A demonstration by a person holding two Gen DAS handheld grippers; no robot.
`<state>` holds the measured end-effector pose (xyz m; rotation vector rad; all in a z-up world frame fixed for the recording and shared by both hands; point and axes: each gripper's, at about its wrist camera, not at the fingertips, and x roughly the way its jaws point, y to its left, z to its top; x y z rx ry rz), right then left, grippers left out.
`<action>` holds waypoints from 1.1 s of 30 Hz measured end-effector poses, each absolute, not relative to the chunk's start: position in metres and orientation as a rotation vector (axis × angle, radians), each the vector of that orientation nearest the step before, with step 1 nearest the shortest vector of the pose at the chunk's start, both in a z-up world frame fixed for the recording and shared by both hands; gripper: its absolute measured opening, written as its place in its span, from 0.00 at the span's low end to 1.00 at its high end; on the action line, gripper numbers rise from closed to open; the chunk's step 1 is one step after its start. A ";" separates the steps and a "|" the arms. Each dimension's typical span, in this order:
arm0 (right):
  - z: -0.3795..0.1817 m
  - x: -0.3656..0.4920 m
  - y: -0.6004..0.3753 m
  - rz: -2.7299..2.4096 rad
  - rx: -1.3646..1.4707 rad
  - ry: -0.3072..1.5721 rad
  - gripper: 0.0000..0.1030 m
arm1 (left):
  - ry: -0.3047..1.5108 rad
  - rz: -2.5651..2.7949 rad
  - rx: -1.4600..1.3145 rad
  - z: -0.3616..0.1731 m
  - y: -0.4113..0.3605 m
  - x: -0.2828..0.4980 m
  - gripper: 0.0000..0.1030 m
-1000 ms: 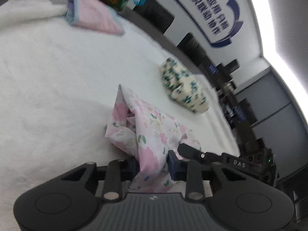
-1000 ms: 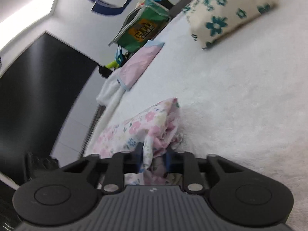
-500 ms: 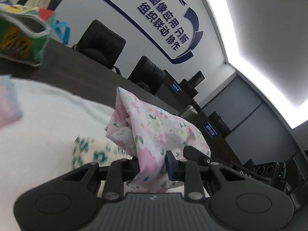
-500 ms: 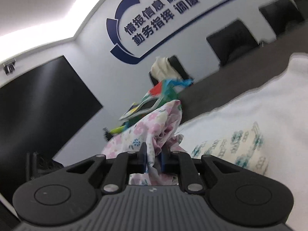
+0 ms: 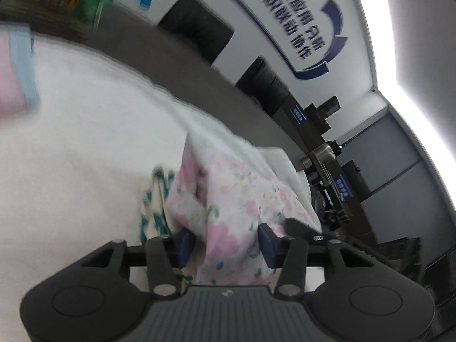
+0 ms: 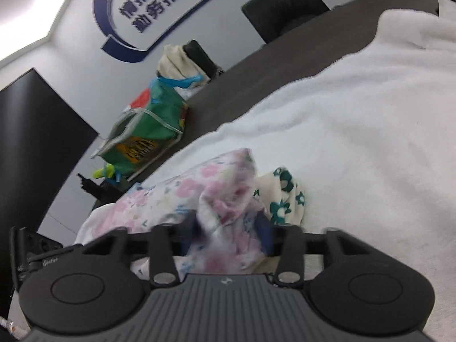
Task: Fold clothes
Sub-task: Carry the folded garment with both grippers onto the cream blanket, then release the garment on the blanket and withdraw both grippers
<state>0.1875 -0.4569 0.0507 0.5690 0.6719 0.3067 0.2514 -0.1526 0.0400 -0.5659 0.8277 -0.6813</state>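
A pink floral garment (image 5: 228,199) hangs bunched between the blue pads of my left gripper (image 5: 225,245), whose jaws now stand apart around it. The same garment (image 6: 216,199) sits between the pads of my right gripper (image 6: 230,228), whose jaws are also parted. A cream garment with teal flowers (image 5: 154,205) lies on the white fleece cover just beyond the floral one; it also shows in the right wrist view (image 6: 285,196).
A folded pink cloth with blue trim (image 5: 17,71) lies far left on the white cover (image 6: 356,142). A green bag (image 6: 148,134) stands on the dark table beyond. Black chairs (image 5: 196,31) line the wall. The other gripper (image 5: 307,228) is close at right.
Both grippers dropped from high above back toward the cover, over the teal-flowered garment. Their jaws have widened around the floral garment; both views are motion-blurred.
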 end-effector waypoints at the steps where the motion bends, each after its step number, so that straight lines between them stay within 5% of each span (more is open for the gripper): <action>1: 0.062 0.180 -0.453 0.278 0.495 0.625 0.52 | 0.783 -0.664 -0.523 0.052 -0.151 0.248 0.45; 4: 0.091 0.166 -0.431 0.202 0.267 0.478 0.46 | 0.617 -0.520 -0.390 0.088 -0.164 0.228 0.42; 7: 0.096 0.172 -0.402 0.185 0.128 0.418 0.13 | 0.470 -0.446 -0.238 0.102 -0.201 0.221 0.23; 9: 0.084 0.186 -0.388 0.174 0.087 0.448 0.09 | 0.506 -0.445 -0.204 0.089 -0.224 0.230 0.13; 13: 0.053 0.207 -0.375 0.151 0.072 0.520 0.06 | 0.594 -0.431 -0.139 0.045 -0.245 0.238 0.13; 17: 0.054 0.200 -0.386 0.183 0.175 0.501 0.06 | 0.599 -0.456 -0.183 0.061 -0.215 0.223 0.14; 19: 0.081 0.172 -0.388 0.202 0.192 0.432 0.08 | 0.543 -0.482 -0.183 0.085 -0.186 0.198 0.19; 23: 0.128 0.105 -0.373 0.247 0.164 0.339 0.11 | 0.492 -0.407 -0.111 0.110 -0.111 0.124 0.75; 28: 0.100 0.035 -0.313 0.355 0.122 0.445 0.49 | 0.648 -0.196 -0.040 0.052 -0.058 0.068 0.78; 33: 0.032 0.007 -0.259 0.315 0.121 0.631 0.49 | 0.732 -0.092 0.039 0.005 -0.028 0.020 0.81</action>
